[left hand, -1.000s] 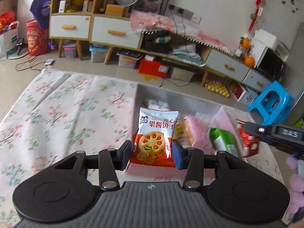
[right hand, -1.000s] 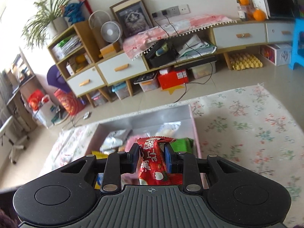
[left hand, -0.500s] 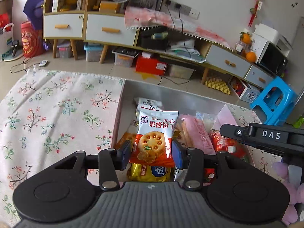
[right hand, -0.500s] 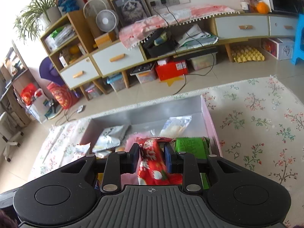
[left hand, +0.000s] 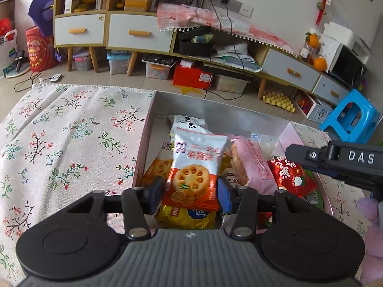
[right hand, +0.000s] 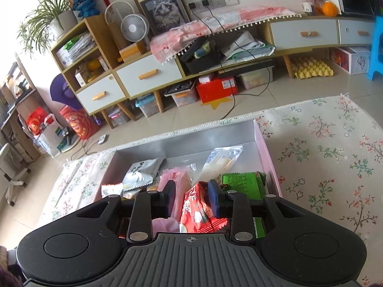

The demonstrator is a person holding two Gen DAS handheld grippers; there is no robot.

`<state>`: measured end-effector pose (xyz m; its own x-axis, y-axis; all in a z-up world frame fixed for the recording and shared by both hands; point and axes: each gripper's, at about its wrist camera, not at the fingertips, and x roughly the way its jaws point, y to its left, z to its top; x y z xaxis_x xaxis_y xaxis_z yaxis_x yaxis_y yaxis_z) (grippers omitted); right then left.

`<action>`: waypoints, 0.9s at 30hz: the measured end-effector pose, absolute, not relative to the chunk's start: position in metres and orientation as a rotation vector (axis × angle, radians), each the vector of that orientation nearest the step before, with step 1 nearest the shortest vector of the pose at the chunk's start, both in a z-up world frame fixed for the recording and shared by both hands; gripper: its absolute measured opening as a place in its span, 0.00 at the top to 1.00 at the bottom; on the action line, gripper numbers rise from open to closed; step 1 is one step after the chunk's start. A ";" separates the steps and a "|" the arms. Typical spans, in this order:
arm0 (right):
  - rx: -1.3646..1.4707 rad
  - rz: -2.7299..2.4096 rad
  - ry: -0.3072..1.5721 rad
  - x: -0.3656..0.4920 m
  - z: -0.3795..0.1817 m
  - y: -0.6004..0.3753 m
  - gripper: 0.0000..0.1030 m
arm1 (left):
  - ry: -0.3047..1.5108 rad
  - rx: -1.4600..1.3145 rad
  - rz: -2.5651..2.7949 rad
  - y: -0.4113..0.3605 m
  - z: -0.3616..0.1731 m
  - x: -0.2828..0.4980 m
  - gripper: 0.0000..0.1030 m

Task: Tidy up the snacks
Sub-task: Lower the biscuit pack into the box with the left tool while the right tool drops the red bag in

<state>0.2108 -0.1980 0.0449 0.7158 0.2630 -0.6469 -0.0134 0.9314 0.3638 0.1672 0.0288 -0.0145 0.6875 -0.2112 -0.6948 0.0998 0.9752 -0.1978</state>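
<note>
A pink-walled box (left hand: pixel 143 141) with a silver inside holds several snack packs on the floral cloth. My left gripper (left hand: pixel 190 192) is over the box's near end. Its jaws have spread and the white-and-orange biscuit pack (left hand: pixel 195 169) sits loosely between them, above a yellow pack (left hand: pixel 186 217). My right gripper (right hand: pixel 191 197) is open over the box (right hand: pixel 265 150). The red snack pack (right hand: pixel 197 211) lies between its parted fingers, next to a pink pack (right hand: pixel 176 179) and a green pack (right hand: pixel 241 183). The red pack also shows in the left wrist view (left hand: pixel 293 175), under the right gripper's body.
The floral cloth (left hand: pixel 59 143) spreads left of the box and also to its right (right hand: pixel 323 155). Tiled floor, low cabinets (left hand: pixel 138 33), storage bins and a blue stool (left hand: pixel 352 119) stand beyond. A purple plush (left hand: pixel 373 234) sits at the right edge.
Both grippers moved forward and down over the box. The right gripper's jaws opened and let go of the red pack. The left gripper's jaws spread off the biscuit pack.
</note>
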 end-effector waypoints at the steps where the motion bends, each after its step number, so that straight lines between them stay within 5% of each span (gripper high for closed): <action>1: 0.350 0.158 0.762 0.211 0.046 -0.199 0.70 | 0.794 -0.142 -0.176 0.028 -0.013 0.166 0.55; 5: 0.363 0.159 0.760 0.208 0.050 -0.200 0.47 | 0.791 -0.121 -0.181 0.026 -0.011 0.165 0.49; 12: 0.352 0.165 0.750 0.202 0.058 -0.203 0.31 | 0.775 -0.117 -0.187 0.024 -0.004 0.162 0.35; 27: 0.306 0.149 0.769 0.183 0.080 -0.207 0.16 | 0.762 -0.063 -0.161 0.018 0.009 0.142 0.08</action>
